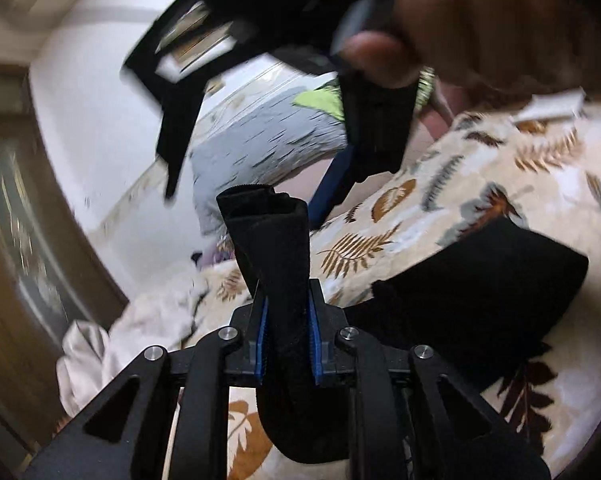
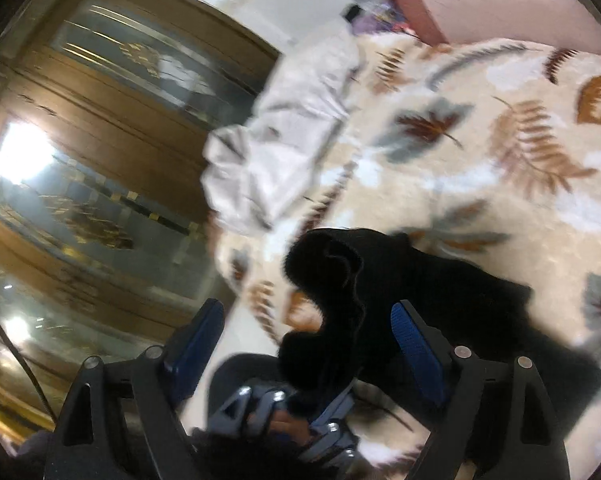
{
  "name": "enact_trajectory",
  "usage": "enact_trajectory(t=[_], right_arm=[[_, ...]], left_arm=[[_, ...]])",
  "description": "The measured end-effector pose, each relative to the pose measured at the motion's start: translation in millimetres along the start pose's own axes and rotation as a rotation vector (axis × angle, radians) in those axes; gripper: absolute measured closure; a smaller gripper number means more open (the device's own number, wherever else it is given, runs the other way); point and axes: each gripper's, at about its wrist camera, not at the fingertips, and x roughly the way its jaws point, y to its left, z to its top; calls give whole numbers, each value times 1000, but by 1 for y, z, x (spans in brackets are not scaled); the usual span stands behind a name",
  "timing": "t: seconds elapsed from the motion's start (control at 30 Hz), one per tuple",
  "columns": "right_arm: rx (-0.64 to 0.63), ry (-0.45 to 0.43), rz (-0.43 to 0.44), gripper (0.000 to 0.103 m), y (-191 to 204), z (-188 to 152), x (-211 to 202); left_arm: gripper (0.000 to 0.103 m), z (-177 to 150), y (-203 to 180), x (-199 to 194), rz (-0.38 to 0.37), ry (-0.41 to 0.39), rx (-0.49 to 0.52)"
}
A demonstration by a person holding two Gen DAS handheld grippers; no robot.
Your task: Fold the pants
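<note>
The black pants (image 1: 480,288) lie bunched on a leaf-patterned blanket (image 1: 460,184). My left gripper (image 1: 288,344) is shut on a fold of them, and the pinched cloth stands up beyond the blue pads (image 1: 262,344). Above it a hand (image 1: 460,20) holds my right gripper (image 1: 256,176), with its jaws wide apart. In the right wrist view my right gripper (image 2: 308,308) is open over the raised black pants (image 2: 328,300), and its pads (image 2: 416,344) do not press the cloth. The left gripper (image 2: 292,420) shows blurred below, clamped on the fabric.
A crumpled white cloth (image 2: 284,132) lies at the blanket's edge. Grey patterned bedding (image 1: 260,136) and a yellow-green item (image 1: 320,100) sit farther back. A wooden wardrobe with glass doors (image 2: 100,140) stands beside the bed. A pink surface (image 2: 500,0) shows at the top.
</note>
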Motion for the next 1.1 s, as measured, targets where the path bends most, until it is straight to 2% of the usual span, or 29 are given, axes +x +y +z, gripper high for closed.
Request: enact_trajectory(t=[0.03, 0.07, 0.1, 0.13, 0.3, 0.4, 0.57, 0.7, 0.8, 0.83, 0.93, 1.0, 1.03, 1.07, 1.1], right_arm=[[-6, -2, -42, 27, -3, -1, -2], [-12, -7, -69, 59, -6, -1, -5], [-6, -7, -87, 79, -9, -3, -8], [24, -16, -111, 93, -17, -5, -15], [82, -72, -162, 94, -54, -24, -46], [122, -102, -142, 94, -75, -37, -65], [197, -117, -115, 95, -119, -59, -85], [256, -133, -76, 95, -153, -78, -92], [292, -133, -42, 95, -174, -90, -94], [311, -131, -32, 95, -183, -94, -93], [329, -107, -23, 95, -196, -99, -83], [338, -100, -13, 95, -204, -103, -77], [339, -106, -4, 95, -208, -106, -75], [339, -112, -4, 94, -210, -107, -73], [333, -116, -10, 93, -211, -108, -73]], left_arm=[[88, 2, -4, 0, -2, -5, 22], [88, 3, -8, -2, -4, -12, 43], [88, 4, -12, -4, -3, -21, 61], [88, 5, -15, -4, -1, -27, 72], [87, 22, -39, -26, -38, -103, 127], [87, 31, -54, -40, -68, -148, 159], [89, 45, -91, -75, -137, -276, 247], [90, 49, -116, -85, -204, -287, 293], [89, 51, -111, -89, -223, -280, 279], [89, 51, -105, -88, -235, -266, 257], [89, 58, -66, -76, -282, -162, 70], [89, 63, -35, -63, -318, -93, -90], [88, 63, -18, -53, -362, -46, -194], [88, 61, 2, -35, -450, 40, -347], [88, 57, 9, -20, -533, 114, -441]])
